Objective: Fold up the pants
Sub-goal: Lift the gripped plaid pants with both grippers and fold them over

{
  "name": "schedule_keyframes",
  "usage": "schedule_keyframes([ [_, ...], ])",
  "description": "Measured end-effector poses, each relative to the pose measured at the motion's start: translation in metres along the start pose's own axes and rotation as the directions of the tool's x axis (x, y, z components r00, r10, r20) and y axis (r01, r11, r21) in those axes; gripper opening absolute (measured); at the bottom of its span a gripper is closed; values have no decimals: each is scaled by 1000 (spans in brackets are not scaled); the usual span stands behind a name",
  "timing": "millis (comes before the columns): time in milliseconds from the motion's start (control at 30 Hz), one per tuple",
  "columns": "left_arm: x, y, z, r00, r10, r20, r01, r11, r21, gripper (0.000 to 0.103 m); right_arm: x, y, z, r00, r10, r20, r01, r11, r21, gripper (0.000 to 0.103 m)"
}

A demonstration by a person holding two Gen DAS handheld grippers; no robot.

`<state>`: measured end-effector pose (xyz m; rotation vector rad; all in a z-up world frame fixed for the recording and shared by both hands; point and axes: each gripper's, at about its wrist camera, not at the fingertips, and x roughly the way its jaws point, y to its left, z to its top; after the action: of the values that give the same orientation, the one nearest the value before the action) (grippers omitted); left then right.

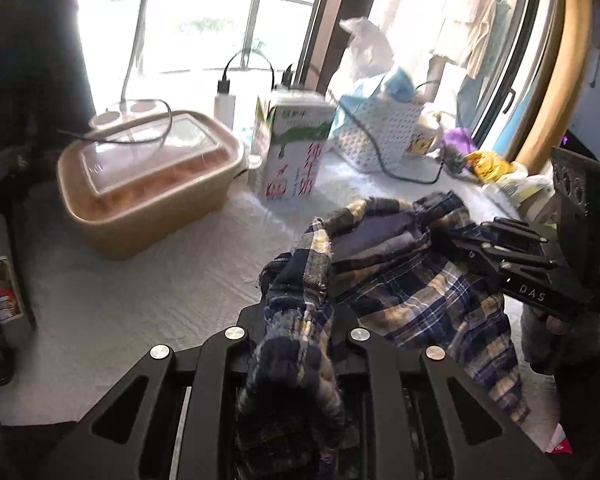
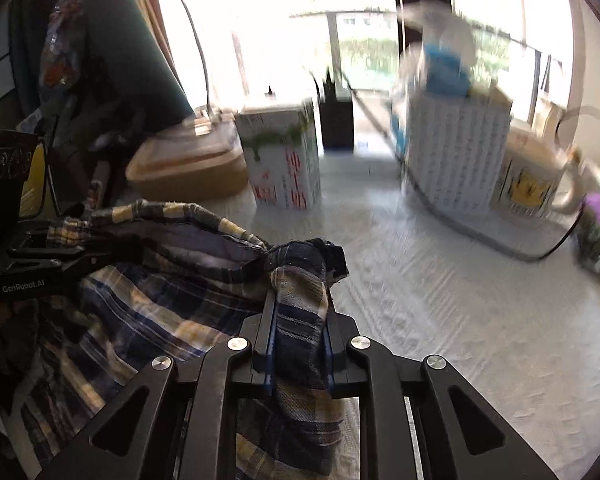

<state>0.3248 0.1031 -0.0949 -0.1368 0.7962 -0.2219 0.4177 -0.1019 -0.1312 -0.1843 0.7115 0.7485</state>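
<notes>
The plaid pants (image 1: 412,280) are pinched at the waistband by left tongs (image 1: 296,308) and right tongs (image 2: 298,312), at nine and three o'clock; spreading flat on the table (image 2: 440,300) is called for next.

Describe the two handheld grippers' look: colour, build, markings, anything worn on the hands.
Both are matte black linkage grippers with cut-out arms and round silver pivot pins. The right gripper has blue pads lining its fingers; seen from the left wrist view, it carries white "DAS" lettering. The left gripper, seen from the right wrist view, reads "GenRobot.AI". A grey fuzzy sleeve shows by the right gripper's handle. No cables are visible on either.
</notes>
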Motion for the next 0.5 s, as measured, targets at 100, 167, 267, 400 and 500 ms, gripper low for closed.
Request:
schedule_keyframes([
  [100, -20, -5, 1, 999, -12, 35, 12, 1000, 5, 16, -30, 14, 9, 998, -23, 65, 25, 999, -38, 17],
  [167, -34, -11, 2, 998, -18, 62, 17, 1000, 12, 16, -49, 23, 13, 994, -36, 104, 42, 997, -58, 17],
  [267, -62, -19, 0, 993, -30, 118, 27, 999, 25, 16, -78, 39, 16, 985, -55, 166, 69, 994, -85, 17],
  [400, -100, -31, -4, 981, -50, 187, 40, 998, 57, 16, -120, 60, 19, 961, -85, 262, 118, 987, -111, 17],
  [500, -131, -39, -3, 968, -57, 244, 38, 996, 81, 16, -151, 79, 18, 942, -96, 321, 144, 981, -130, 17],
])
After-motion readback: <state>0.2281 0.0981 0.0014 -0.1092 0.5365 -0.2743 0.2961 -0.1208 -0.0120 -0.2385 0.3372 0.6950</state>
